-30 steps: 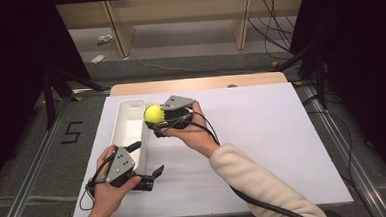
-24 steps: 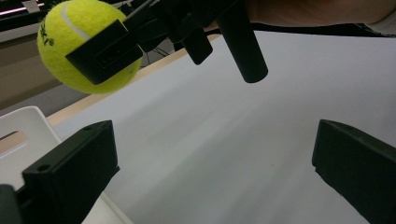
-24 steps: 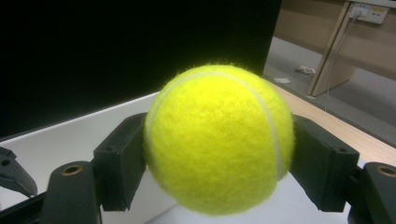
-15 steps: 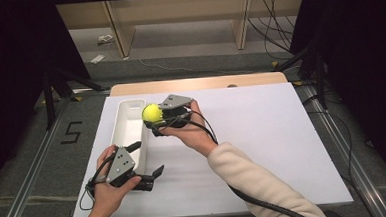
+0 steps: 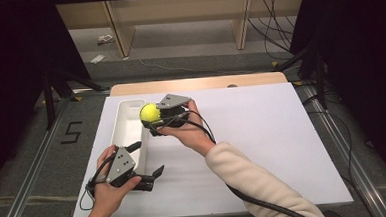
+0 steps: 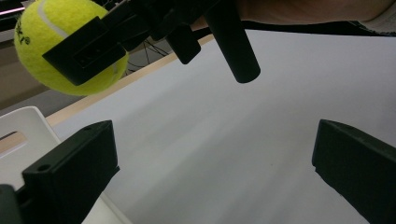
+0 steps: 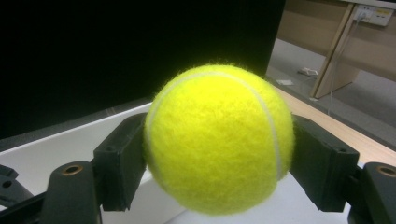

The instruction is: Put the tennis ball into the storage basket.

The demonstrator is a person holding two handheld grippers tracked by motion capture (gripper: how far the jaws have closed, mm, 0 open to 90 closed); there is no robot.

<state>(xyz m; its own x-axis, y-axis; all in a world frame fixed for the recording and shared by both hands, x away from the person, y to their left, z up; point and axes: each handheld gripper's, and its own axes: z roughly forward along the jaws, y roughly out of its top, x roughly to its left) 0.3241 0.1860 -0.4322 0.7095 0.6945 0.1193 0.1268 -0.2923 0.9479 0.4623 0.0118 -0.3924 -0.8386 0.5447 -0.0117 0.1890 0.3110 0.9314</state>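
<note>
Jaws, high view: right gripper [image 5: 154, 121] clamps a tennis ball [image 5: 149, 112] above the white tray [image 5: 123, 126], frame center-left; left gripper [image 5: 144, 157] spread wide, lower left.
Left gripper view: ball [image 6: 56, 44] upper left.
Right gripper view: ball [image 7: 218, 140] dead center, pinched both sides.

Yellow-green tennis ball [image 7: 218, 140], white seams

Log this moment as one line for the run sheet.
right gripper: shut on yellow tennis ball, over white plastic tray's right edge | left gripper: open, low beside tray | white table sheet
</note>
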